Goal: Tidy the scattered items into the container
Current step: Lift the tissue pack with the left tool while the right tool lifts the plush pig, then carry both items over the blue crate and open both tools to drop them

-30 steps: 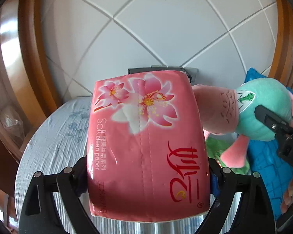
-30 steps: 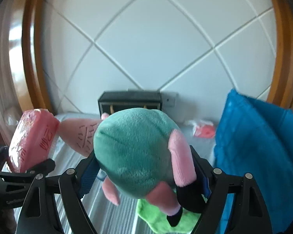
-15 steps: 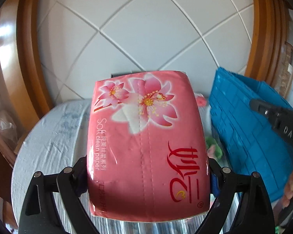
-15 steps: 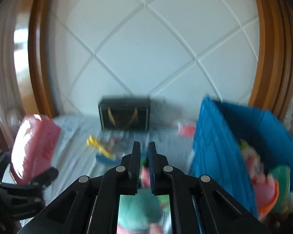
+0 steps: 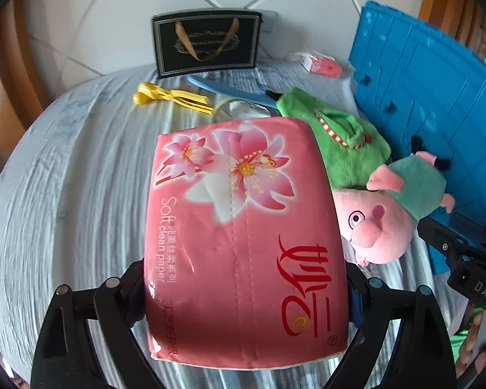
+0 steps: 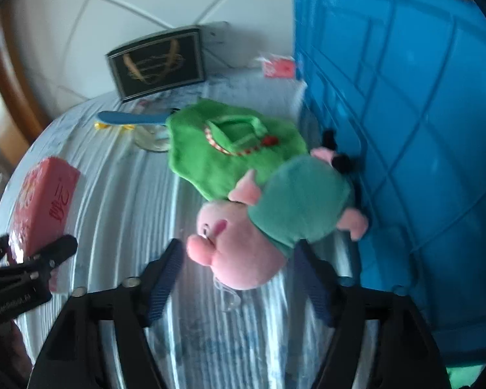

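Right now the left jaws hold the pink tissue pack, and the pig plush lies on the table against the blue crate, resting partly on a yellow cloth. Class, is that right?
One detail is wrong. The cloth under the pig plush is green, not yellow, as the right wrist view shows. The rest stands: the left gripper holds the pink tissue pack, and the plush lies against the blue crate.

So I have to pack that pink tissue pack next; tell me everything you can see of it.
The tissue pack is a soft, glossy pink plastic-wrapped block printed with pink lilies, the words "Soft clean paper" and red characters, with a seam down its face. It looks sealed and full. The left gripper clamps it across its width near the bottom end, above the striped tabletop. From this view it overlaps the green plush cloth and the pig toy; whether it touches them is unclear.
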`<state>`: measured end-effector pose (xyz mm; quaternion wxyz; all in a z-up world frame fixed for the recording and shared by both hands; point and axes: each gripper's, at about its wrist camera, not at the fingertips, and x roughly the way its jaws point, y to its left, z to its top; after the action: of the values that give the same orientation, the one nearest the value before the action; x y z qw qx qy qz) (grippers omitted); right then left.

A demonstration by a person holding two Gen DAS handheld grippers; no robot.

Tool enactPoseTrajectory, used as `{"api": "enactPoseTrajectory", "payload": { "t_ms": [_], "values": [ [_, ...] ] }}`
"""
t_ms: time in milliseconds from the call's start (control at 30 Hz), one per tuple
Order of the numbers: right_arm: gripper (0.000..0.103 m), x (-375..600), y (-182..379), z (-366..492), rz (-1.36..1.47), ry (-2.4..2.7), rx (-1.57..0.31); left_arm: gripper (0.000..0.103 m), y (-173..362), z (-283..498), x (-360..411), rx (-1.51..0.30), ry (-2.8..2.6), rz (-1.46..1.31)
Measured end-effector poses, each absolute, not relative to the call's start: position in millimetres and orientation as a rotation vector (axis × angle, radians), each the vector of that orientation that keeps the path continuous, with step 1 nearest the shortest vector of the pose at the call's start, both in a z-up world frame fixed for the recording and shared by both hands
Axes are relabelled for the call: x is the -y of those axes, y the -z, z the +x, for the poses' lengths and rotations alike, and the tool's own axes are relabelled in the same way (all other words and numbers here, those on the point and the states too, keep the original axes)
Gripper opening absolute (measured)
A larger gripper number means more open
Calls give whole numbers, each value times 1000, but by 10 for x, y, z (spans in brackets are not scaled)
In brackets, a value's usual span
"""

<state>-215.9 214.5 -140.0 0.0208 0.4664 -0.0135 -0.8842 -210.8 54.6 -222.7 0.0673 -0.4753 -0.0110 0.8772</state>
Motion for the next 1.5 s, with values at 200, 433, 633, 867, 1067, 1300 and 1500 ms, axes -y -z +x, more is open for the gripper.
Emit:
{"api": "enactPoseTrajectory", "payload": {
  "t_ms": [200,433,633,867,1067,1300,1500],
  "values": [
    [86,-2223,1690,-2227,1422,2848,211,92,2486,-2418,-654,-5,-2633,-1377],
    [91,-2406,2090,-2377,1374,2966,441,92,2819,-2637,-783,3,-2626,-1326],
    [81,-2401,2279,-2637,1344,2985,362,92,2945,-2719,-755,15,-2621,-1351],
    [57,-2158,1836,-2540,1211,2936,103,92,2538,-2649,-680,32,-2657,-1320],
    [57,-1988,1491,-2367,1167,2873,32,92,2146,-2481,-535,52,-2689,-1290],
    [57,-1879,755,-2060,979,2896,-48,92,1511,-2272,-513,73,-2743,-1162],
    [57,-2087,-125,-1727,768,2956,-68,92,739,-2025,-753,68,-2775,-949]
  ]
}}
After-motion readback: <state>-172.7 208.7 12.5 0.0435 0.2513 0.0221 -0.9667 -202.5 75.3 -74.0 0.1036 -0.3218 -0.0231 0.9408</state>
